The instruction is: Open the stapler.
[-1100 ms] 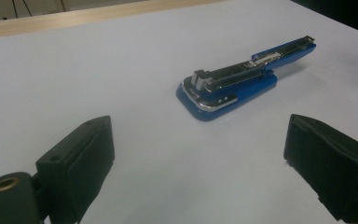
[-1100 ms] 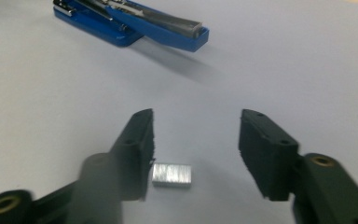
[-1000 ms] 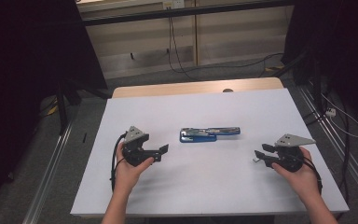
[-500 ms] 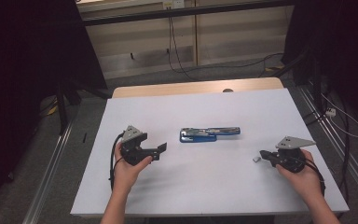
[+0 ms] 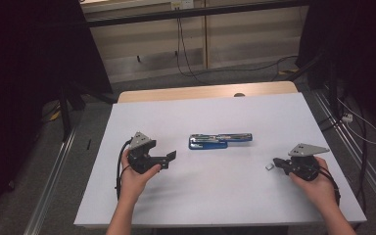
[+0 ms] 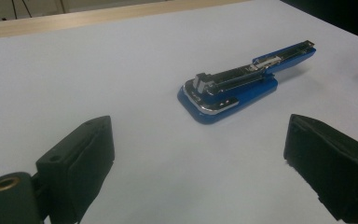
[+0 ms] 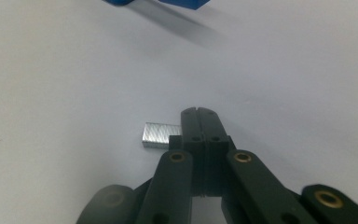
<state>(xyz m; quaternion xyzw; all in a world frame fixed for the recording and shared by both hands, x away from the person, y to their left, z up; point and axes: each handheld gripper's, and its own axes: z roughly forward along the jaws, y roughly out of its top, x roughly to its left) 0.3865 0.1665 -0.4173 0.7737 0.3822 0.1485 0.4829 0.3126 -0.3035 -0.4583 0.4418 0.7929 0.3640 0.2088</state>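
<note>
A: Your right gripper (image 7: 199, 112) has its jaws together; is the staple strip (image 7: 160, 135) pinched?

B: I cannot tell. It is light, brittle, slippery; grip its long sides. Left gripper (image 6: 196, 163) jaws apart, stapler (image 5: 220, 141) mid-surface.

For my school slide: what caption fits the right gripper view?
Right gripper shut on a strip of staples on the white table.

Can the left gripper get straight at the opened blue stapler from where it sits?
Probably yes. The left gripper has its jaws wide apart and aimed at the blue stapler with its metal top swung open; bare white table lies between them.
</note>
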